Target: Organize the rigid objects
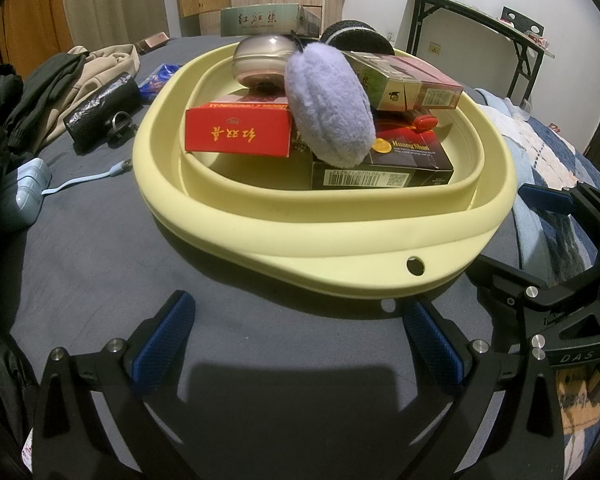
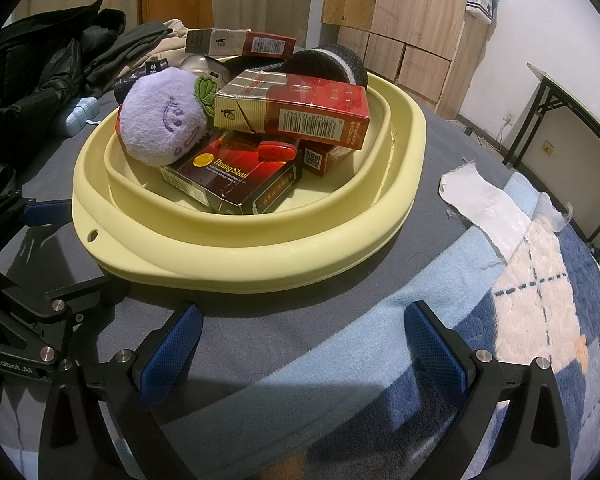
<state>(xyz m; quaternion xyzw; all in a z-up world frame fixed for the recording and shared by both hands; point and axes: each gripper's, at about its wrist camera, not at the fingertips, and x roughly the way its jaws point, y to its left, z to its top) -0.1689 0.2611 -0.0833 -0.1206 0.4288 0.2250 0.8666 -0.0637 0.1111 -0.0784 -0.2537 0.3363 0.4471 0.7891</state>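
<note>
Mostly done, by the look of it: boxes (image 1: pixel 238 131) piled in the yellow basin (image 1: pixel 332 236) on the bed (image 1: pixel 100 240). Left tool (image 1: pixel 296 344) and right tool (image 2: pixel 300 344) both wide, empty. Possibly left: small items (image 1: pixel 100 108) beside the basin, too unclear to name.

Even indoor light, sharp centre, heavy fisheye bending

Light falls from above and behind, casting dark shadows on the grey bedsheet (image 1: pixel 100 240) near both views; the yellow basin (image 2: pixel 260 256) shows soft sheen, and black vignette rounds every corner.
</note>
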